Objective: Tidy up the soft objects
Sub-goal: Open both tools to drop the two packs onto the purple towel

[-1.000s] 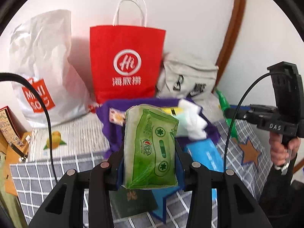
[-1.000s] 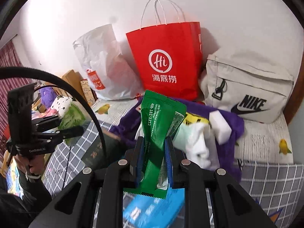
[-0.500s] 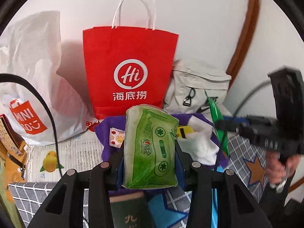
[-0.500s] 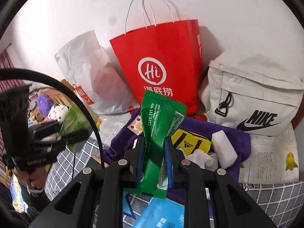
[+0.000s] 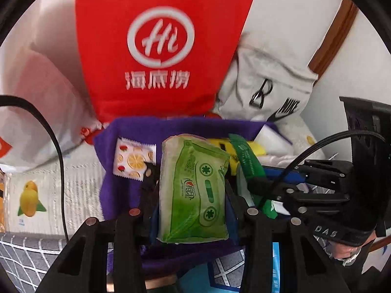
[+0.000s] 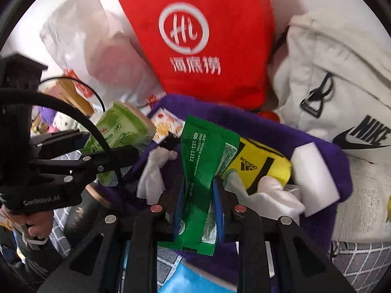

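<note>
In my left gripper [image 5: 193, 190] I hold a light green tissue pack [image 5: 193, 190], standing upright between the two black fingers, whose blue pads press on its sides. In my right gripper [image 6: 198, 195] I hold a dark green sachet [image 6: 205, 171] with white print, also upright and pinched at its lower half between blue pads. Both packets hang over a purple cloth bin [image 5: 127, 190] that sits on a white paper printed with yellow fruit. Inside the bin, from the right wrist view, I see a yellow pouch [image 6: 259, 168] with a black sports logo, a white foam block [image 6: 315, 178] at the right side, crumpled white cloth [image 6: 276, 197] near the middle, and a small sachet with orange slices [image 5: 133, 158] lying toward the back left. Behind the bin a red paper bag [image 5: 158, 48] with a white round logo stands against the wall, touching the bin's back edge. A white plastic bag [image 6: 92, 48] leans to its left, and a pale grey backpack [image 6: 337, 78] with a black logo rests to its right. Each camera catches the other gripper at the frame's edge, with a hand [image 6: 36, 227] around its handle. A grey checked cloth [image 5: 27, 263] covers the surface nearest me, with a light blue packet [image 6: 195, 280] lying on it just below the bin.
</note>
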Demonstrator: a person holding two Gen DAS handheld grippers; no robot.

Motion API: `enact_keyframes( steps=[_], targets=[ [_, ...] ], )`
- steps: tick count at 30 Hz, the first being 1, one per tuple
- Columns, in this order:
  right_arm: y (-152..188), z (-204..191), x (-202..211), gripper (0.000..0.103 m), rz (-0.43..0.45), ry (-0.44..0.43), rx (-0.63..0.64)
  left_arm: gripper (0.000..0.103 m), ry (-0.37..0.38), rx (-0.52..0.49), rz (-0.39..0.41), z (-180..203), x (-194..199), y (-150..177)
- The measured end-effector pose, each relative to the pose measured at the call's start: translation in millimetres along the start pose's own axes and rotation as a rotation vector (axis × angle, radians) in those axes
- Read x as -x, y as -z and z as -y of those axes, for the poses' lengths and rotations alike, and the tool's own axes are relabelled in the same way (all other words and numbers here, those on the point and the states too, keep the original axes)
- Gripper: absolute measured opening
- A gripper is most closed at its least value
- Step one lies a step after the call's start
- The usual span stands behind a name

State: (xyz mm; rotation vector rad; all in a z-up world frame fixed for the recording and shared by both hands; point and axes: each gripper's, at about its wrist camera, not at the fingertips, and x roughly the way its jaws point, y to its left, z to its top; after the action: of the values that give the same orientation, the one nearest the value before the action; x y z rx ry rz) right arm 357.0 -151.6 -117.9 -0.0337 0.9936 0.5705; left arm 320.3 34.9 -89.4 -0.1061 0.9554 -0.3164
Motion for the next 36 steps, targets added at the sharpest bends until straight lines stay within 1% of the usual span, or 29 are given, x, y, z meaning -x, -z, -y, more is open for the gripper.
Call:
enact_keyframes(
  steps=[3,5,9,10,11,12,13,14,16,17,20,21,24,25,26,27,28,29,31,33,35,36],
  targets=[
    [0,5,-17,0.023,-0.04,0.014,-0.009,0.041,-0.004,0.001,-0.046,0,-19,2],
    [1,9,-25,0.026,-0.06,0.03,-0.015,0.042,-0.008,0.009,-0.077,-3,-29,4],
    [2,14,-33,0.029,-0.082,0.061,-0.011,0.042,-0.013,-0.003,-0.106,-3,-40,7],
    [2,15,-33,0.03,-0.082,0.061,-0.011,0.046,-0.019,-0.006,-0.108,-2,-42,7],
    [1,15,-33,0.033,-0.08,0.056,-0.011,0.05,-0.031,-0.006,-0.109,-3,-44,8],
    [2,16,-31,0.036,-0.08,0.047,-0.011,0.05,-0.037,-0.005,-0.111,-3,-45,8],
    [2,17,-30,0.042,-0.077,0.036,-0.014,0.051,-0.04,-0.002,-0.117,-4,-47,8],
    [3,17,-28,0.05,-0.072,0.028,-0.016,0.057,-0.037,0.004,-0.131,-5,-50,8],
    [2,17,-26,0.058,-0.065,0.015,-0.02,0.061,-0.029,0.005,-0.135,-5,-52,8],
    [1,18,-25,0.058,-0.058,0.008,-0.026,0.061,-0.028,0.002,-0.135,-5,-53,8],
    [-1,20,-17,0.058,-0.041,-0.005,-0.049,0.061,-0.061,0.01,-0.127,-5,-50,7],
    [-2,19,-11,0.058,-0.035,-0.022,-0.059,0.061,-0.07,0.014,-0.122,-6,-47,7],
    [-4,12,14,0.059,0.017,-0.026,-0.058,0.064,-0.076,0.03,-0.1,-8,-31,5],
    [-4,8,23,0.061,0.035,-0.026,-0.056,0.068,-0.077,0.035,-0.089,-8,-24,4],
    [-4,3,35,0.066,0.058,-0.025,-0.054,0.074,-0.083,0.041,-0.073,-8,-14,4],
    [-4,-1,44,0.069,0.077,-0.026,-0.05,0.078,-0.089,0.045,-0.06,-8,-5,4],
    [-4,-6,56,0.075,0.106,-0.029,-0.039,0.085,-0.097,0.047,-0.044,-7,4,3],
    [-3,-11,66,0.083,0.131,-0.027,-0.029,0.091,-0.107,0.05,-0.023,-5,15,3],
    [0,-19,83,0.092,0.169,-0.003,-0.019,0.094,-0.126,0.053,0.025,-1,37,3],
    [6,-28,101,0.094,0.204,0.043,-0.001,0.095,-0.151,0.048,0.064,5,60,7],
    [14,-39,115,0.097,0.22,0.086,0.03,0.101,-0.169,0.024,0.08,14,78,14],
    [19,-44,122,0.099,0.23,0.108,0.044,0.101,-0.176,0.007,0.088,18,88,18]
  ],
)
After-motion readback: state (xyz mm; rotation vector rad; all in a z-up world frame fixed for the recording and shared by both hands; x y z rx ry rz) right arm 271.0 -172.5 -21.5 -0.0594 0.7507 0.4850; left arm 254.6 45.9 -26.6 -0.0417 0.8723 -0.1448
